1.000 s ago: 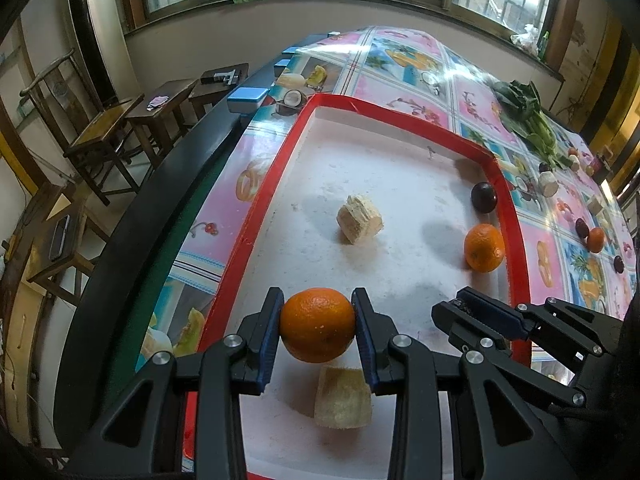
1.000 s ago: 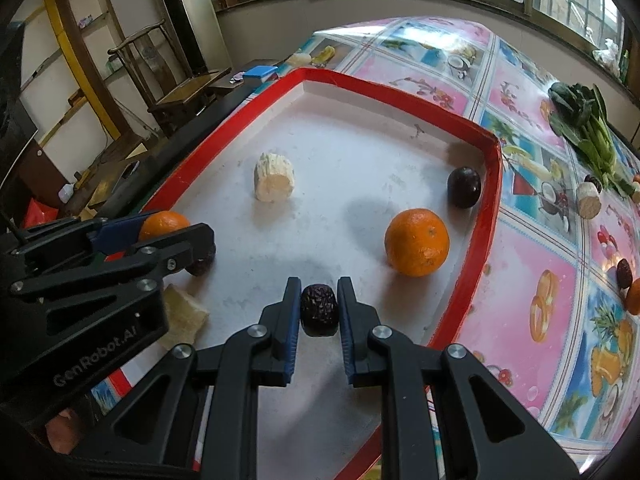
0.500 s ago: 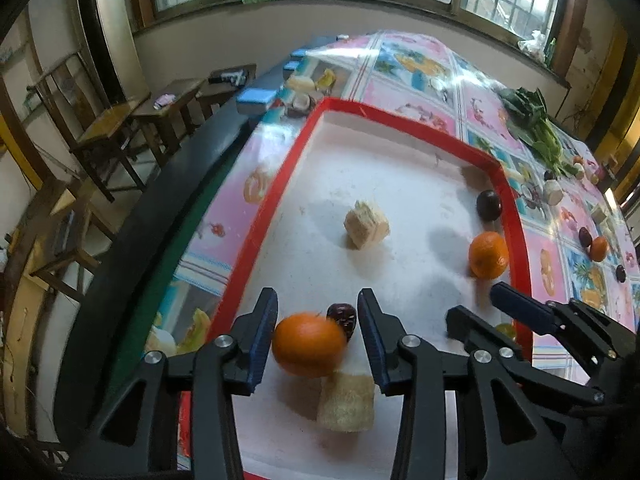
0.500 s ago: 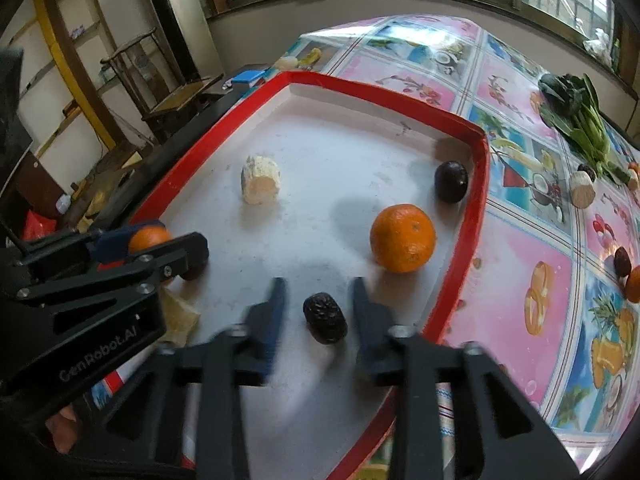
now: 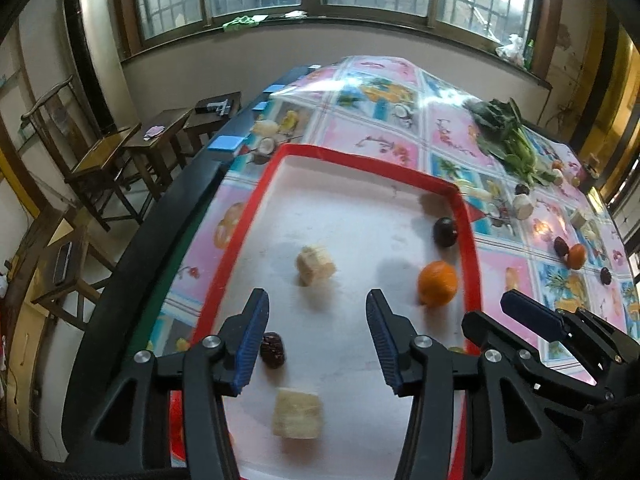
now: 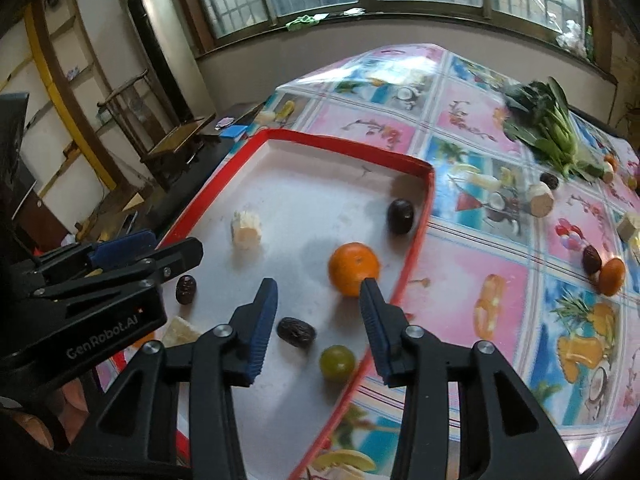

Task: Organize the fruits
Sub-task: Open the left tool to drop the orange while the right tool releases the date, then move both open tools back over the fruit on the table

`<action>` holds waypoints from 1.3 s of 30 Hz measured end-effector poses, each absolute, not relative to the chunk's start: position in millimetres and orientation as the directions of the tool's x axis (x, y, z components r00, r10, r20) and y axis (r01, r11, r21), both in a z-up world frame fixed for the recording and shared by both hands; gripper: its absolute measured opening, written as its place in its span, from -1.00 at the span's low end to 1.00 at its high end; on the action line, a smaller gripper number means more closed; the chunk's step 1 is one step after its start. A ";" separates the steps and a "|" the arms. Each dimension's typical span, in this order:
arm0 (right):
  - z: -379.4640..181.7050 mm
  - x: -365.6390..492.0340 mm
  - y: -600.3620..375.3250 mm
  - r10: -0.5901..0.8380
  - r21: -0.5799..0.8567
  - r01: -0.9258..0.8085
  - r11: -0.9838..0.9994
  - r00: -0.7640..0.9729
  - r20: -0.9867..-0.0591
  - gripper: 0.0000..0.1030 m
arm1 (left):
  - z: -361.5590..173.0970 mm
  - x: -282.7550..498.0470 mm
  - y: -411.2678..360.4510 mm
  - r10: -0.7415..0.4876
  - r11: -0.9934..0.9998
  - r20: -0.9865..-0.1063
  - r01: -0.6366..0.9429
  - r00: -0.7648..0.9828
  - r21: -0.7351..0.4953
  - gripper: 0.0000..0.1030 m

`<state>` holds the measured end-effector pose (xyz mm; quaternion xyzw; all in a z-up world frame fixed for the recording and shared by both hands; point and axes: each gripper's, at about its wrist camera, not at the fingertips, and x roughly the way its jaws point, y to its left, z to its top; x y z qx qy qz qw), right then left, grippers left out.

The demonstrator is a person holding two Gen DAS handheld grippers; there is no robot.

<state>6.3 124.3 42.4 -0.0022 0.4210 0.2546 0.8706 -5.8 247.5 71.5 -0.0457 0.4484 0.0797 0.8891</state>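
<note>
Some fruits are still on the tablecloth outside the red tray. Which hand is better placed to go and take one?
Probably the right gripper. Its jaws are empty, and the loose orange and date lie on its side, beyond the tray's right rim. The left gripper hangs over the tray's opposite side.

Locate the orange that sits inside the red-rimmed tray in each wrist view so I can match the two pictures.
Left wrist view: the orange lies right of centre, close to the tray's right rim, above the left claw's right finger.
Right wrist view: the orange lies near centre, just above the tip of the right claw's right finger.
Shared landmark: the dark round fruit just beyond it, near the red tray corner.
</note>
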 end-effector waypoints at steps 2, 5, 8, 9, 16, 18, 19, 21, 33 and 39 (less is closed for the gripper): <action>43.8 5.7 116.5 0.435 0.212 -0.431 0.877 0.525 -0.732 -0.13 | 72.5 -2.2 239.9 0.079 0.986 -0.805 -0.163 0.588 -0.022 -0.02; 45.2 4.0 105.3 0.426 0.215 -0.412 0.885 0.532 -0.732 -0.13 | 75.3 1.0 227.1 0.054 0.992 -0.805 -0.125 0.591 -0.026 -0.02; 46.7 1.8 88.9 0.406 0.213 -0.382 0.899 0.547 -0.732 -0.13 | 79.3 6.6 209.2 0.009 0.997 -0.801 -0.064 0.599 -0.037 -0.02; 47.3 1.5 83.2 0.399 0.214 -0.370 0.904 0.552 -0.732 -0.13 | 80.4 10.0 200.1 -0.010 0.999 -0.801 -0.034 0.599 -0.037 -0.02; 51.3 -4.7 27.7 0.301 0.212 -0.215 0.953 0.613 -0.731 -0.13 | 79.6 24.2 147.9 -0.125 0.990 -0.804 0.125 0.582 -0.064 -0.01; 50.2 -8.8 2.7 0.250 0.206 -0.144 0.968 0.628 -0.737 -0.14 | 77.0 27.0 135.4 -0.148 0.986 -0.813 0.151 0.564 -0.075 -0.01; 50.1 -10.9 -6.2 0.233 0.203 -0.121 0.972 0.633 -0.738 -0.14 | 75.0 28.6 127.1 -0.164 0.982 -0.818 0.167 0.552 -0.084 -0.01; 48.2 -16.6 -33.9 0.188 0.201 -0.053 0.978 0.644 -0.742 -0.14 | 72.0 30.0 112.9 -0.178 0.978 -0.822 0.189 0.542 -0.088 -0.01; 38.1 -1.6 -180.0 0.009 0.155 0.162 0.975 0.663 -0.749 -0.14 | 50.4 62.3 9.3 -0.269 0.949 -0.835 0.279 0.480 -0.145 -0.01; 21.9 38.8 -206.6 0.031 0.141 0.124 0.982 0.630 -0.776 -0.14 | 39.1 81.8 -12.0 -0.245 0.959 -0.846 0.248 0.474 -0.139 -0.01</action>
